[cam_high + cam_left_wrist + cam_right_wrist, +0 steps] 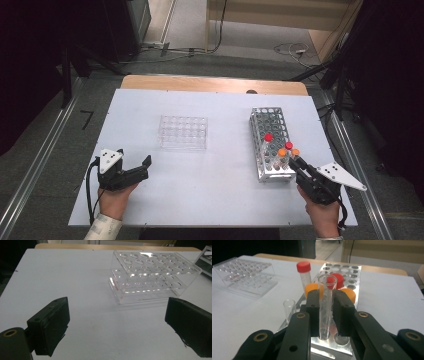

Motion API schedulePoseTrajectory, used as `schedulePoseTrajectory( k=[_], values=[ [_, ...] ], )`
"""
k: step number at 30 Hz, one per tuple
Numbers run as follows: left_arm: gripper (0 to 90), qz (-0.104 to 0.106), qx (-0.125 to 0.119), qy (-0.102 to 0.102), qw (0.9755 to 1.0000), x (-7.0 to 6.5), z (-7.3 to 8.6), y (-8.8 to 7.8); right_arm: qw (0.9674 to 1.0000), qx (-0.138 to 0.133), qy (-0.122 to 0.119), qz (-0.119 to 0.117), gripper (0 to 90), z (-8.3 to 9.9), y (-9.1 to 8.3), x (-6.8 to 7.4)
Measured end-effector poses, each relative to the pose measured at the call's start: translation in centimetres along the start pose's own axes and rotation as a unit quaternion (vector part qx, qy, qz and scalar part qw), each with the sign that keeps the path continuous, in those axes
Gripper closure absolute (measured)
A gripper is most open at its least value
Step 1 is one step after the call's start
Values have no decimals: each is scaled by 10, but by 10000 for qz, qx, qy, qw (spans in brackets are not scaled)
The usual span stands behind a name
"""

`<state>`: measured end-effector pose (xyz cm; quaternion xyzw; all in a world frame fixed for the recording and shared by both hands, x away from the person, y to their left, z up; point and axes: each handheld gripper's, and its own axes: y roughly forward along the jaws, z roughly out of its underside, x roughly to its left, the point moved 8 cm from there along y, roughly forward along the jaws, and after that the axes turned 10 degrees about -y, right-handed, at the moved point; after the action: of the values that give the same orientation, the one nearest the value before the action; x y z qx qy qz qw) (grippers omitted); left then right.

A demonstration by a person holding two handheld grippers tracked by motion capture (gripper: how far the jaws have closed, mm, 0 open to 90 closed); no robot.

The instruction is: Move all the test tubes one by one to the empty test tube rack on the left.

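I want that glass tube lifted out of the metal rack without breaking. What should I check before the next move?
1. Right claw shut on the open glass tube: ok.
2. Tube upright between the pads: ok.
3. Tube bottom free of the metal rack hole: not ok, still inside.
4. Capped tubes close behind, orange cap nearest: cannot tell if touching.
5. Clear plastic rack has free holes: ok.
6. Left claw open, holding nothing: ok.

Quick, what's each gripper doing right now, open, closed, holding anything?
Left gripper: open, holding nothing.
Right gripper: closed on a clear uncapped test tube at the metal rack.
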<state>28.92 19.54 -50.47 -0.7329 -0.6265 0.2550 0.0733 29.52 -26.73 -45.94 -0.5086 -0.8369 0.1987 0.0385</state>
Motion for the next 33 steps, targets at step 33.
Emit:
schedulePoseTrajectory(
  k=[33],
  values=[
    [72,222,-6,78,9997,-19,-4,3,9953,-83,-286,-925,735,-21,-7,62]
  ],
)
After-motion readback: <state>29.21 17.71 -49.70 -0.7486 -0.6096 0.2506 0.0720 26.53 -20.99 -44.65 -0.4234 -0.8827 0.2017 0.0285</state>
